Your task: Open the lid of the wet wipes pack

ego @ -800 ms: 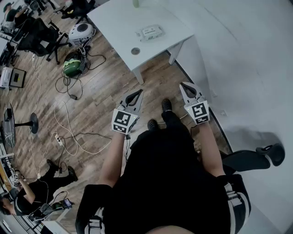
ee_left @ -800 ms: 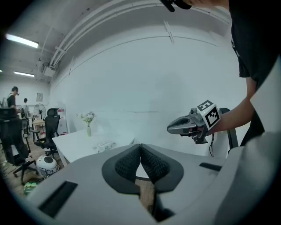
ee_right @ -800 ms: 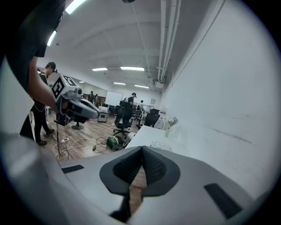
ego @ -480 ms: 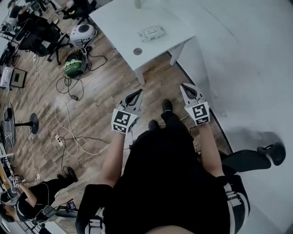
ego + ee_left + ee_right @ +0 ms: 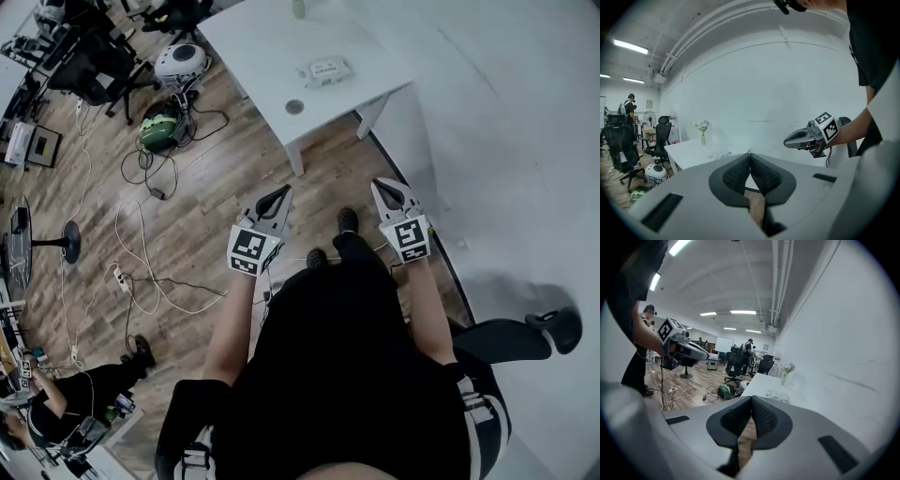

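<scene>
A pale wet wipes pack (image 5: 325,71) lies flat on the white table (image 5: 262,47) far ahead; it also shows small as the pack (image 5: 720,153) and the pack (image 5: 777,395) in the gripper views. My left gripper (image 5: 281,195) and right gripper (image 5: 384,187) hover at waist height over the wooden floor, well short of the table. Both point toward it with jaws pressed together and nothing between them. The left gripper (image 5: 750,154) and right gripper (image 5: 751,398) show their black pads touching.
A vase with flowers (image 5: 702,131) stands on the table's far end. Office chairs (image 5: 98,66), a green bag (image 5: 159,127), a white helmet-like object (image 5: 183,61) and cables (image 5: 141,272) lie on the floor at left. A white wall (image 5: 506,112) runs along the right. A person (image 5: 66,389) crouches at lower left.
The view has shifted slightly, so the table and pack sit a little further right and down. Both grippers stay shut and nearly in the same place.
</scene>
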`<state>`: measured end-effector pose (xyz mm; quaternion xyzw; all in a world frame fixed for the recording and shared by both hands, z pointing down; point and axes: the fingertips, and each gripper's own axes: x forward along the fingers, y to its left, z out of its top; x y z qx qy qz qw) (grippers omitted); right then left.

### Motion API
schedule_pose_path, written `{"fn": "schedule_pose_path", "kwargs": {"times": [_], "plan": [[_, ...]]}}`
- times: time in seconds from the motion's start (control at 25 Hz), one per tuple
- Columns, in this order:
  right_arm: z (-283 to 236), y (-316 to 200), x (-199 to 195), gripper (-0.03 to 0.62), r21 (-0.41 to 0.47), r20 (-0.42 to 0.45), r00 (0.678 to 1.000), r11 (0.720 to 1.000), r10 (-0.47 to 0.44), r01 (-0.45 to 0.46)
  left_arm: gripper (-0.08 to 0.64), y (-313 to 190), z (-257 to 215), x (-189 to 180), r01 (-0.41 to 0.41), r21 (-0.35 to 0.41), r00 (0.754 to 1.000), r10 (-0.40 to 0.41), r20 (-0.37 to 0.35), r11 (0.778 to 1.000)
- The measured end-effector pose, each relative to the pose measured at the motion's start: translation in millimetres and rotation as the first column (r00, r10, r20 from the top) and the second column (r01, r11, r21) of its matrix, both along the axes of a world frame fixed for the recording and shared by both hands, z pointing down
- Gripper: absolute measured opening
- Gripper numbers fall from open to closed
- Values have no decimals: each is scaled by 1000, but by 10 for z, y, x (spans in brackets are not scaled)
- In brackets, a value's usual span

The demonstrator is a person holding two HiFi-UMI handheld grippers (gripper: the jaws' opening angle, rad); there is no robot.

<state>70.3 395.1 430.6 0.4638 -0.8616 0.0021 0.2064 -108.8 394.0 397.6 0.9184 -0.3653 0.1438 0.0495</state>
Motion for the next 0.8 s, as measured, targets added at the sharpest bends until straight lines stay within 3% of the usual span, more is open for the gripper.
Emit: {"fn": "schedule_pose_path", "kwargs": {"times": [0.8], "plan": [[-4,-1066,405,16,3,-7,1000,1000,-13,13,23,-897,4,357,51,-14,999,-51,-1,999]]}}
